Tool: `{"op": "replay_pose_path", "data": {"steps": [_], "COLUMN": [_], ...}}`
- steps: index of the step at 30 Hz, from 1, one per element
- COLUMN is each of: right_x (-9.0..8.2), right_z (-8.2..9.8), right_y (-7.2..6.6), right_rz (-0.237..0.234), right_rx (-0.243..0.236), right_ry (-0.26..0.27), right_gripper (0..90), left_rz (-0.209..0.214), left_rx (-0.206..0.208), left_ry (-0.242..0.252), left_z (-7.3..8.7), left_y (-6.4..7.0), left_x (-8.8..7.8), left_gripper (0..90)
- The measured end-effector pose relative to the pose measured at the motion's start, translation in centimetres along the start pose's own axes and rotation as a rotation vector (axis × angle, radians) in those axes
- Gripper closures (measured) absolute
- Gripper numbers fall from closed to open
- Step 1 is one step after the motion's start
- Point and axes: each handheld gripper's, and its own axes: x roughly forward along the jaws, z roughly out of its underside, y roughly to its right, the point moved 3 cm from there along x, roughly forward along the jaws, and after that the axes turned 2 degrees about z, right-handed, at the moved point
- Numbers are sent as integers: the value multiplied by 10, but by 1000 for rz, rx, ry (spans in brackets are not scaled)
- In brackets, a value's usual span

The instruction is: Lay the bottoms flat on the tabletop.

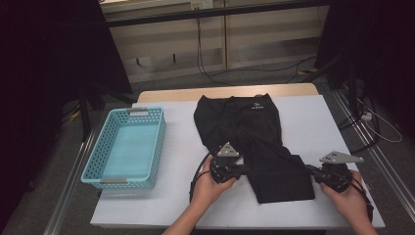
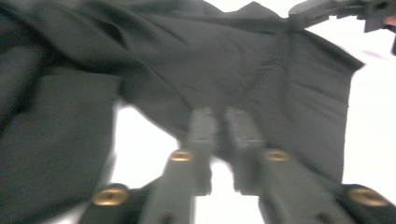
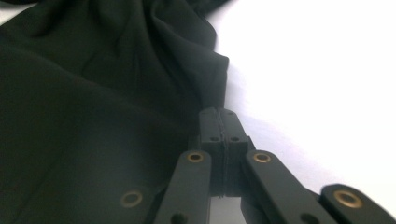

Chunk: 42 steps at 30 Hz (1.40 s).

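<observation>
Left gripper clamps the left edge of the black shorts; in its own view the jaws stand nearly together with a fold of cloth pinched between the pads. Right gripper is clenched tight on the shorts' right edge, jaws pressed flat together on the hem in the right gripper view. Both hold the near leg end of the shorts, left hand and right hand coming from the bottom. The shorts lie flat mid-table on the white sheet, waistband at the far end, legs toward the person. Blue basket sits left of the shorts, apart from them
</observation>
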Motion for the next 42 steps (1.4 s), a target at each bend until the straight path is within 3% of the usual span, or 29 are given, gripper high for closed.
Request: {"op": "replay_pose_path", "data": {"steps": [3, 6, 9, 12, 15, 18, 21, 24, 26, 28, 32, 37, 38, 39, 40, 42], "right_x": [0, 3, 3, 1, -3, -6, -4, -4, -4, -5, -10, -16, -16, -16, -15, -13], "right_z": [0, 3, 3, 3, 2, 4, 8, 8, 8, 8, 9, 11, 12, 12, 12, 11], "right_y": [3, 5, 4, 2, 0, -2, -2, -2, -3, -3, -4, -4, -4, -4, -5, -6], "right_rz": [31, 27, 16, 23, 22, 8, -12, -55, -74, -76, -95, -114, -115, -115, -114, -117], "right_rx": [-10, 3, 5, 11, 11, 11, 21, 27, 29, 17, 17, 31, 28, 28, 25, 21], "right_ry": [-1, -18, -13, -13, -1, -10, -31, -35, -36, -43, -47, -40, -40, -43, -45, -49], "right_gripper": [900, 900, 879, 765, 694, 682, 719, 838, 886, 893, 895, 895, 895, 894, 894, 894], "left_rz": [1, 5, -5, -2, -21, 5, 7, 47, 55, 76, 94, 64, 30, 2, -10, -36], "left_rx": [-5, 8, 13, 15, 34, 9, 23, -2, 2, -14, 1, 2, 4, 2, 13, 43], "left_ry": [-8, -25, -27, -33, -47, -57, -68, -97, -99, -114, -123, -66, -39, -28, -26, -4], "left_z": [3, 3, 4, 5, 4, 5, 5, 5, 5, 5, 4, 2, 2, 1, 0, -1], "left_y": [0, 3, 6, 8, 11, 12, 12, 14, 15, 17, 19, 13, 11, 10, 9, 10], "left_x": [1, 4, 9, 15, 18, 18, 19, 19, 19, 16, 7, 1, 3, 4, 5, 9], "left_gripper": [567, 498, 484, 486, 534, 688, 754, 896, 900, 900, 900, 900, 824, 638, 558, 481]}}
